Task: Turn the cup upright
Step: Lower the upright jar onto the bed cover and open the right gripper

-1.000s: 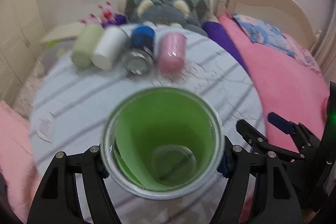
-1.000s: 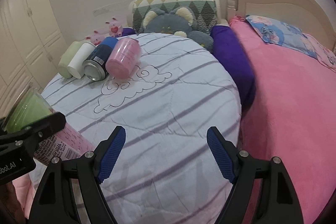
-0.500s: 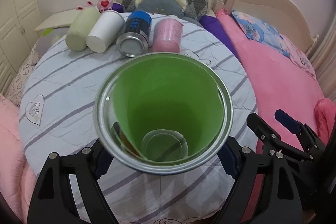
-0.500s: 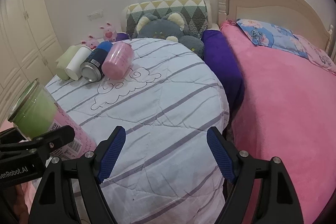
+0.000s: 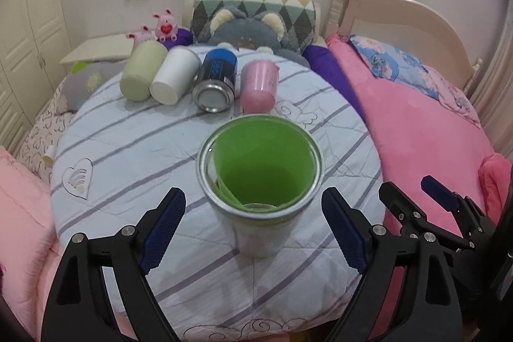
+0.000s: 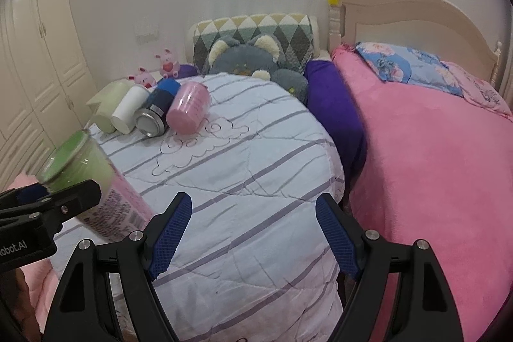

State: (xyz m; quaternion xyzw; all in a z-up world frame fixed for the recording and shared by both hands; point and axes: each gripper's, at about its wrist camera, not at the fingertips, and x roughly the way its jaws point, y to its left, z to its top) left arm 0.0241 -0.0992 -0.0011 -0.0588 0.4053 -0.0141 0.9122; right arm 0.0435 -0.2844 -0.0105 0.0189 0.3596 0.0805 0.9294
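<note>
A clear cup with a green inside [image 5: 259, 169] stands upright, mouth up, on the striped white quilt [image 5: 128, 149]. My left gripper [image 5: 256, 229] is open, its blue pads on either side of the cup and apart from it. The cup also shows at the left of the right wrist view [image 6: 86, 175], with a pink label, behind a left finger [image 6: 77, 197]. My right gripper [image 6: 253, 236] is open and empty over the quilt's front part.
At the back of the quilt lie a pale green cup [image 5: 141, 76], a white cup [image 5: 174, 76], a blue can [image 5: 216, 82] and a pink cup [image 5: 258, 85] on their sides. A grey plush cat [image 5: 243, 31] and pillow sit behind. A pink bed [image 6: 433, 165] is right.
The left gripper has opened and let go of the green cup, which now stands on the quilt. The gripper has drawn back a little. The right gripper stays open.
</note>
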